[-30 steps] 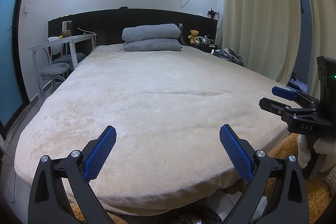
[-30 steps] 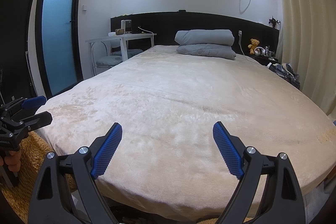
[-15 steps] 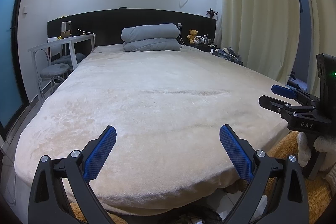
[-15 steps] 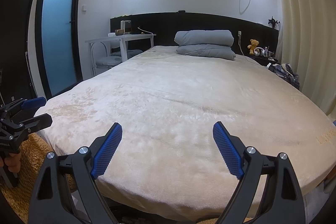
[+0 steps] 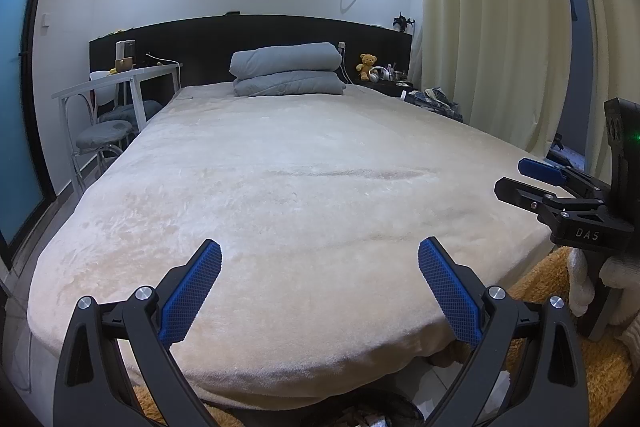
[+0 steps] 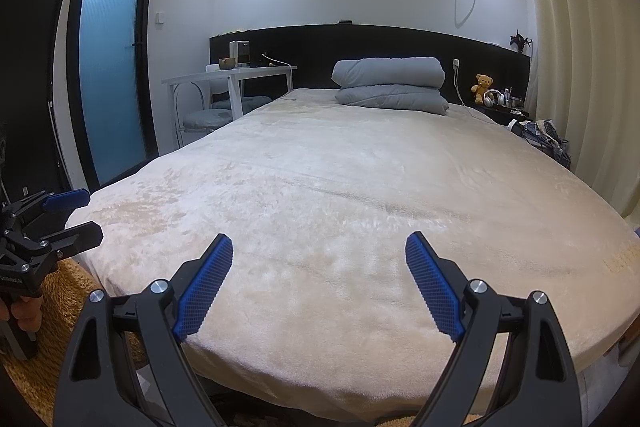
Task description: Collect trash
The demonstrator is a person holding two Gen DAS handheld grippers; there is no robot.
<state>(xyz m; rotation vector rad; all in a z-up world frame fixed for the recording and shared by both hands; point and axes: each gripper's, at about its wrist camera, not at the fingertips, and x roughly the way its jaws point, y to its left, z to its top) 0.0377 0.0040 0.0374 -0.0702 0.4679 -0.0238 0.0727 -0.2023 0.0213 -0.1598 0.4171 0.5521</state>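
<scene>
My left gripper (image 5: 319,257) is open and empty, held over the foot of a wide bed with a cream plush blanket (image 5: 288,171). My right gripper (image 6: 319,251) is also open and empty over the same foot edge. Each shows in the other's view: the right gripper (image 5: 516,177) at the right edge, the left gripper (image 6: 80,213) at the left edge. No trash shows on the blanket. Some crumpled bits (image 5: 360,419) lie on the floor under the bed's foot edge, mostly hidden.
Folded grey bedding (image 5: 288,73) lies at the dark headboard. A white desk (image 5: 120,79) with stools (image 5: 106,133) stands left of the bed. A nightstand with a teddy bear (image 5: 367,66) and a pile of clothes (image 5: 436,99) are at right by cream curtains (image 5: 492,39). A shaggy tan rug (image 5: 560,359) lies below.
</scene>
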